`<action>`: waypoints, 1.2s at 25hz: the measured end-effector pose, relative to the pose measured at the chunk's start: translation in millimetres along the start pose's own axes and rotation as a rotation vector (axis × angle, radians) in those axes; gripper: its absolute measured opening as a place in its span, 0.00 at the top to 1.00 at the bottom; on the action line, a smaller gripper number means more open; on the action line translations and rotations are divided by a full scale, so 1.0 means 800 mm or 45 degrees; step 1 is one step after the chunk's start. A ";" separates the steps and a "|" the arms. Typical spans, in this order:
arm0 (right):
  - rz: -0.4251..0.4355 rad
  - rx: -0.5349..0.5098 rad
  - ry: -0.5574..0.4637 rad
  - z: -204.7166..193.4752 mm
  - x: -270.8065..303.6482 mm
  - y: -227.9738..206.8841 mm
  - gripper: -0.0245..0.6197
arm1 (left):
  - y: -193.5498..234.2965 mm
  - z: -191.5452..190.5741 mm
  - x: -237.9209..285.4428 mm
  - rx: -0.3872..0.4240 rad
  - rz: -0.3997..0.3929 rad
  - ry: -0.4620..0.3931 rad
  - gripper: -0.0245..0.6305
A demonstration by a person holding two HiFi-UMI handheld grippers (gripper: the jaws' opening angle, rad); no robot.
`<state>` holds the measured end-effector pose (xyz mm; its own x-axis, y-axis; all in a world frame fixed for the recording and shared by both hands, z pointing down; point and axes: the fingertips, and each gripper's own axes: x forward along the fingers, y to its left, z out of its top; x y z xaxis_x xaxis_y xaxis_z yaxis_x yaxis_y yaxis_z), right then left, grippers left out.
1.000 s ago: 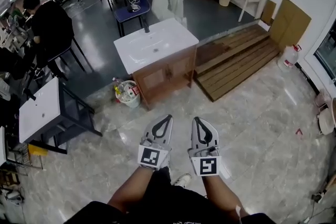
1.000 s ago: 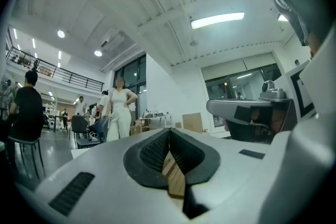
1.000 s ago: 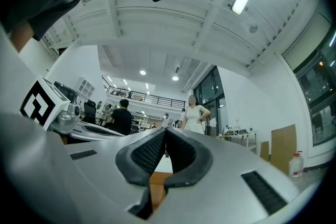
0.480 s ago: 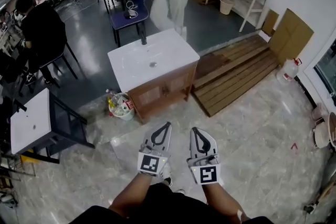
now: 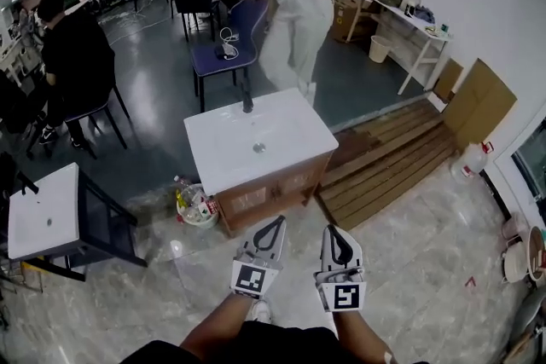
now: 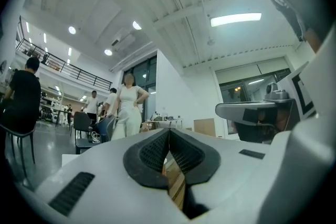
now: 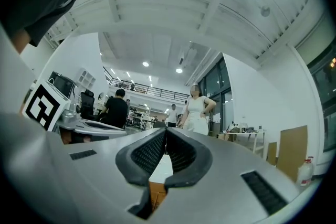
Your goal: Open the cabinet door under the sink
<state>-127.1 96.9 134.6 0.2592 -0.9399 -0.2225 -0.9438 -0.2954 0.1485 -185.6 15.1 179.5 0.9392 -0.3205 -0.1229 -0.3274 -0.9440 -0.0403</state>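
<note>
The wooden cabinet stood on the tiled floor ahead of the person, with the white sink on top and a dark faucet at its far edge. Its front showed two panelled doors, side by side, both closed. A small bin full of rubbish stood just beside the cabinet on the left, and a wooden platform lay on the right.

The left hand-held gripper and the right hand-held gripper were held side by side, near the cabinet front but apart from it. Both had their jaws pressed together with nothing between them.

The cabinet door looked stiff and probably light to swing, because hinges carry its weight. Any handle was too small to tell in these views. The best hold was likely at the door's free edge near the middle seam, or on a knob there. A smooth finish could let the pads slip, so the jaws would first need to open and then pinch firmly. The pull should follow the arc of the door.
</note>
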 end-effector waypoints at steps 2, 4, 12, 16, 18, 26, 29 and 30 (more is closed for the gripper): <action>-0.001 0.000 -0.004 -0.006 0.019 -0.004 0.92 | 0.014 -0.004 0.010 -0.003 0.016 0.008 0.93; 0.010 -0.003 0.009 -0.016 0.034 -0.010 0.93 | 0.023 -0.007 0.020 -0.009 0.031 0.013 0.93; 0.148 0.074 -0.058 -0.066 0.106 -0.044 0.93 | 0.055 -0.029 0.077 0.056 0.159 0.035 0.93; 0.260 0.116 -0.064 -0.091 0.141 -0.076 0.93 | 0.056 -0.044 0.115 0.063 0.265 0.068 0.93; 0.302 0.151 -0.059 -0.107 0.159 -0.092 0.93 | 0.058 -0.050 0.137 0.051 0.312 0.066 0.93; 0.541 0.229 -0.010 -0.171 0.212 -0.144 0.93 | 0.046 -0.096 0.201 0.010 0.511 0.122 0.93; 0.590 0.249 -0.016 -0.191 0.236 -0.153 0.92 | 0.055 -0.112 0.217 0.006 0.575 0.135 0.93; 0.602 0.257 -0.017 -0.197 0.242 -0.154 0.93 | 0.058 -0.116 0.221 0.001 0.599 0.135 0.93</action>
<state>71.5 -76.2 225.4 -0.2068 -0.9601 -0.1884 -0.9784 0.2014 0.0472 -25.0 -92.6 247.8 0.6946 -0.7189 -0.0258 -0.7192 -0.6947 -0.0051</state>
